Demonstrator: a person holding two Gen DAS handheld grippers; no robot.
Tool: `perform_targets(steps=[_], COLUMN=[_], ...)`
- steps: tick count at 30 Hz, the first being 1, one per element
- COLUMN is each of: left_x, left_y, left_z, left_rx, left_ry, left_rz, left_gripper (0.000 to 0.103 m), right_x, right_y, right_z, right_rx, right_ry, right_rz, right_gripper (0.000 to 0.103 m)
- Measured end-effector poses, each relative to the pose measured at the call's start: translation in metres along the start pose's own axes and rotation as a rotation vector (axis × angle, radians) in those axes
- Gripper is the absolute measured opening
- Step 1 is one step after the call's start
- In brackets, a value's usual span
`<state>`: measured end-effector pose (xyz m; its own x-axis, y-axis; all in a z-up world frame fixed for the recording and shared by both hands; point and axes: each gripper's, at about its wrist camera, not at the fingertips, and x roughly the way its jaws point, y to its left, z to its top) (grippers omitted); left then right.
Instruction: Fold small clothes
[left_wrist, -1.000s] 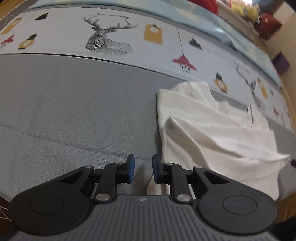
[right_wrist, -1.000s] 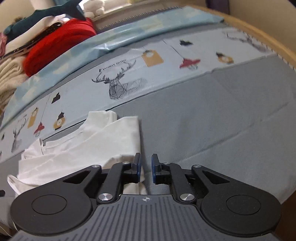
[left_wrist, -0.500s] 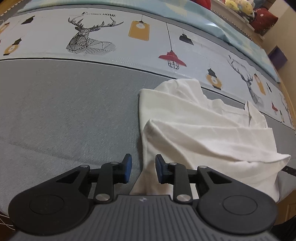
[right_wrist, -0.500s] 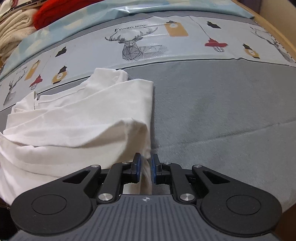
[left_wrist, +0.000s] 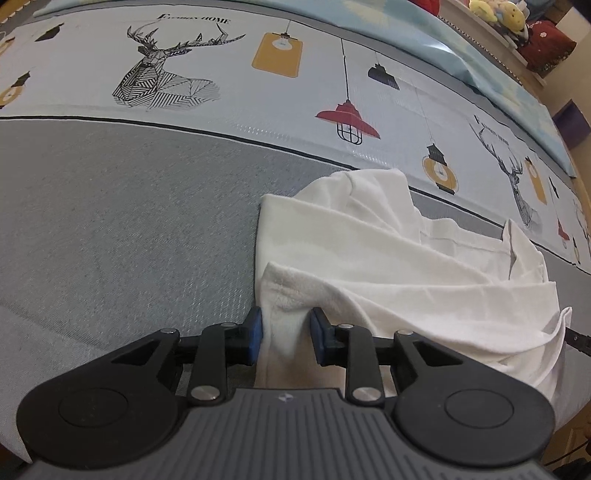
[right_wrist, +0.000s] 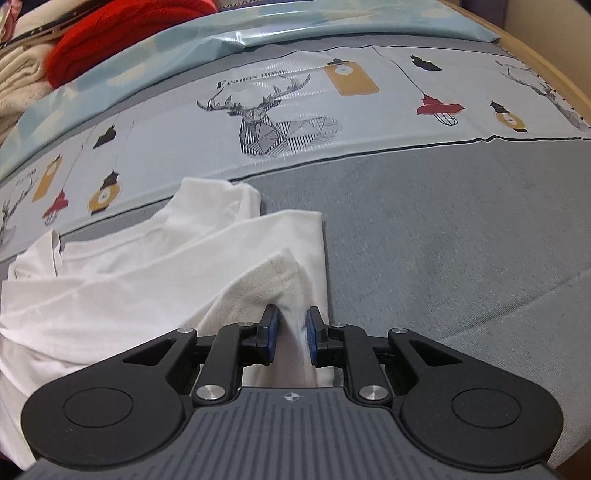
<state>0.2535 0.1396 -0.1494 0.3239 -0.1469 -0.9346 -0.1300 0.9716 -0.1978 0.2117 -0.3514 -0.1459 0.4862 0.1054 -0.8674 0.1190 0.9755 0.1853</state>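
In the left wrist view, the left gripper (left_wrist: 285, 334) points down at a grey bed cover (left_wrist: 122, 229), with the near left corner of a white garment (left_wrist: 369, 254) bunched between its blue pads (left_wrist: 255, 332). The pads stand apart with a loose fold of cloth in the gap; the left pad touches the fabric and the right one sits just beside it, so the tongs look released rather than clenched. The garment lies crumpled on the grey cover, spreading to the right, its far edge near a pale printed band (left_wrist: 258, 85) showing a deer head, hanging lamps and orange tags. Plush toys (left_wrist: 495, 11) sit far off at the upper right. In the right wrist view, the right gripper (right_wrist: 291, 334) is over the garment's (right_wrist: 147, 266) opposite near corner, at the right edge of the cloth. Its jaws are opening, and a narrow ridge of white fabric runs up between the pads (right_wrist: 271, 330), which no longer pinch it. The garment spreads to the left here over the grey cover (right_wrist: 443, 240). Beyond the printed band (right_wrist: 295, 110), a red knit item (right_wrist: 122, 29) and cream folded fabric (right_wrist: 18, 81) are piled at the upper left.
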Motion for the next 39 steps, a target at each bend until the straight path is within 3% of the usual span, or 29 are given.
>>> perform_targets(steps=[2, 4, 5, 7, 9, 12, 14, 16, 20, 23, 29, 35, 36, 38, 39], left_x=[0.001, -0.001, -0.003, -0.01, -0.017, -0.035, -0.045, -0.042, -0.029, -0.024, -0.002, 0.012, 0.013, 0.011, 0.006], left_y=[-0.001, -0.002, -0.001, -0.001, -0.001, -0.003, -0.006, -0.006, -0.002, 0.007, 0.025, 0.017, 0.015, 0.009, 0.007], left_z=[0.002, 0.004, 0.005, 0.006, 0.008, 0.015, 0.018, 0.022, 0.028, 0.029, 0.032, 0.037, 0.037, 0.04, 0.041], left_rx=[0.008, 0.024, 0.029, 0.025, 0.028, 0.009, 0.016, -0.008, -0.065, -0.098, -0.196, -0.185, -0.175, -0.138, -0.117], left_ry=[-0.006, -0.032, -0.041, -0.069, -0.106, -0.233, -0.317, -0.316, -0.249, -0.214, -0.117, -0.117, -0.122, -0.15, -0.18], left_rz=[-0.004, 0.01, 0.006, -0.004, -0.006, -0.014, 0.0, 0.006, -0.01, -0.03, -0.048, -0.031, -0.03, -0.021, -0.007], left_gripper=[0.029, 0.012, 0.01, 0.008, 0.007, 0.006, 0.006, 0.008, 0.011, 0.028, 0.029, 0.034, 0.032, 0.006, 0.005], right_x=[0.002, 0.003, 0.003, 0.003, 0.001, -0.016, -0.033, -0.041, -0.013, -0.005, 0.009, 0.021, 0.022, 0.022, 0.02], right_y=[-0.001, -0.001, 0.0, 0.002, 0.003, -0.004, -0.007, -0.003, -0.005, -0.003, -0.004, -0.001, 0.001, 0.006, 0.008], right_z=[0.002, 0.004, 0.005, 0.006, 0.009, 0.018, 0.023, 0.027, 0.033, 0.034, 0.029, 0.029, 0.03, 0.031, 0.032], right_rx=[0.01, 0.01, 0.006, -0.007, -0.007, 0.07, 0.14, 0.157, 0.241, 0.216, 0.176, 0.142, 0.131, 0.095, 0.076], right_ry=[0.0, -0.007, -0.012, -0.021, -0.044, -0.169, -0.303, -0.393, -0.253, -0.211, -0.113, -0.072, -0.074, -0.09, -0.112], right_rz=[0.012, 0.02, 0.024, 0.033, 0.042, 0.031, 0.024, -0.006, -0.012, -0.025, -0.028, -0.036, -0.034, -0.041, -0.054], right_gripper=[0.017, 0.017, 0.017, 0.005, 0.005, 0.004, 0.004, 0.004, 0.011, 0.015, 0.021, 0.022, 0.025, 0.011, 0.002])
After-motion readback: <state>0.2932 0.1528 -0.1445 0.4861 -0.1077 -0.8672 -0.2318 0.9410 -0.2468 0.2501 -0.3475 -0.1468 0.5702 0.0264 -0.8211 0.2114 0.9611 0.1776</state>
